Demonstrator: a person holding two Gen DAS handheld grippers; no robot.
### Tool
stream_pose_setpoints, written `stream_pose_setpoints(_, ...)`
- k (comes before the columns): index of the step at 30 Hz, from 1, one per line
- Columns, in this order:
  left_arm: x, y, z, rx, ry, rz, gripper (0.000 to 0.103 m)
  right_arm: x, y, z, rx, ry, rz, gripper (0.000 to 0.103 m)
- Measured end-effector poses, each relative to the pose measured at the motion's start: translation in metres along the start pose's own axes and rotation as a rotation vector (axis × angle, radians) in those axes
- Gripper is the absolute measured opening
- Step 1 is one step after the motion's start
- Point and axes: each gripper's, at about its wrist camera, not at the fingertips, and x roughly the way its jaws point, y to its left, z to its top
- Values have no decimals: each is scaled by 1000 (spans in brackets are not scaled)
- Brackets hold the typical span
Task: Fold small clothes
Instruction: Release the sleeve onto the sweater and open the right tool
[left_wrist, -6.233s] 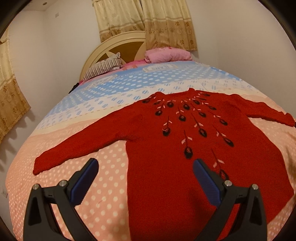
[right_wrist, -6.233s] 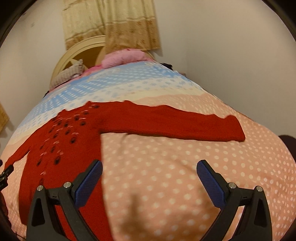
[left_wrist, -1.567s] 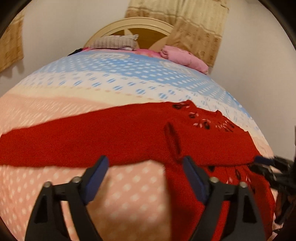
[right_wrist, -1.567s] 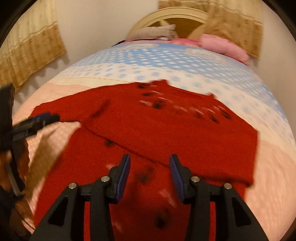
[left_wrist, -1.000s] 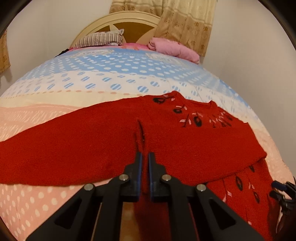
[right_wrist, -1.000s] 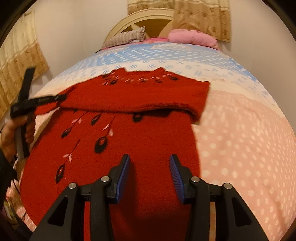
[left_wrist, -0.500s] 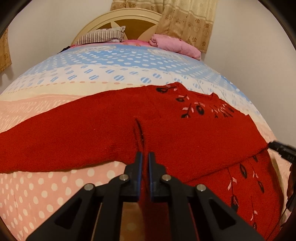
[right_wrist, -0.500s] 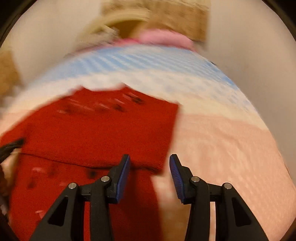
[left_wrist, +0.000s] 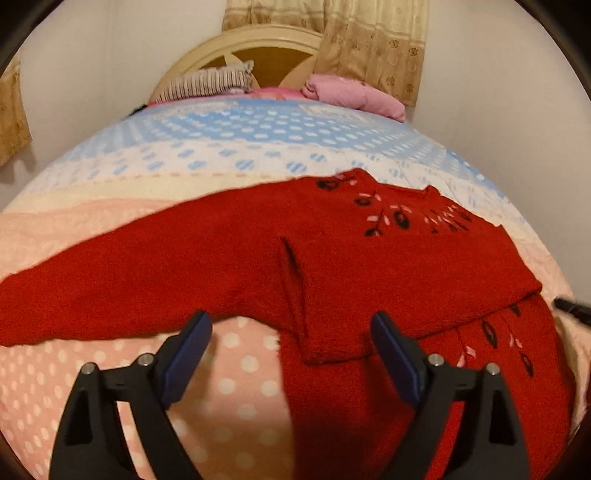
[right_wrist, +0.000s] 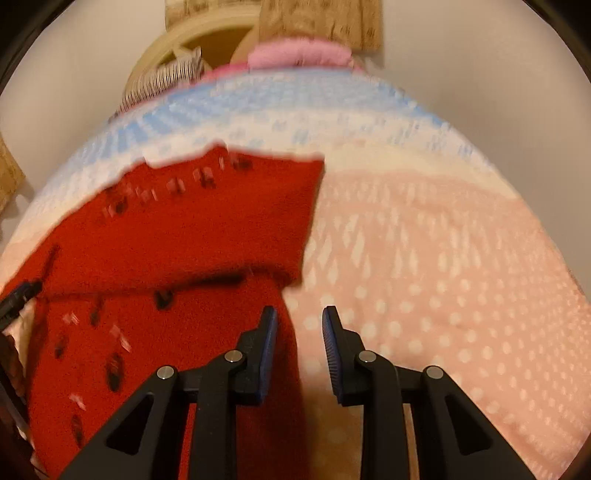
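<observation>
Left gripper (left_wrist: 290, 354) stands wide, jaws just sprung apart, nothing pinched — the folded sleeve's cuff lies below them. Right gripper (right_wrist: 295, 343), jaws just narrowing yet parted and empty, hovers over the red sweater (left_wrist: 388, 266) side edge. Next, probably: pinch the outstretched sleeve (left_wrist: 110, 280) near its end and lay it across squarely. Sweater lies flat on the dotted bedspread (left_wrist: 229, 387) — knit, dark flower motifs.
</observation>
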Motion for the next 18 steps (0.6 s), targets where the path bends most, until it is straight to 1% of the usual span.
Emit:
stream_pose_setpoints(1, 3, 0, 0, 1, 6, 12, 91, -5, 5, 5, -14, -29, 16, 26)
stream_pose_setpoints(2, 7, -1, 1, 0, 22, 10, 91, -11, 14, 12, -36, -64, 69, 26)
stream_pose_setpoints(3, 10, -2, 1, 2, 38, 12, 91, -12, 20, 18, -48, -76, 110, 26)
stream_pose_setpoints(4, 12, -4, 0, 7, 43, 17, 91, -6, 29, 27, -54, -69, 177, 26)
stream_pose_setpoints(6, 11, -7, 0, 22, 42, 27, 91, 12, 37, 35, -50, -29, 242, 26)
stream_pose_setpoints(7, 9, -6, -1, 21, 36, 26, 92, 29, 41, 37, -60, 9, 233, 26)
stream_pose_setpoints(8, 6, -5, -1, 15, 28, 24, 97, 42, 41, 37, -72, 34, 186, 26)
stream_pose_setpoints(9, 1, -1, -3, 5, 20, 22, 100, 55, 39, 34, -84, 65, 119, 24)
stream_pose_setpoints(10, -1, 1, -4, 2, 15, 21, 101, 66, 32, 29, -89, 97, 84, 21)
stream_pose_setpoints(11, -4, 6, -6, -1, 8, 18, 101, 65, 27, 25, -84, 85, 89, 14)
stream_pose_setpoints(12, -5, 9, -8, 1, 7, 16, 103, 62, 21, 23, -74, 75, 74, 6)
stream_pose_setpoints(16, 3, 18, -10, -38, 49, 4, 103, 55, 14, 21, -66, 77, 61, 6)
stream_pose_setpoints(18, 4, 19, -11, -45, 53, 6, 103, 52, 15, 23, -64, 88, 24, 6)
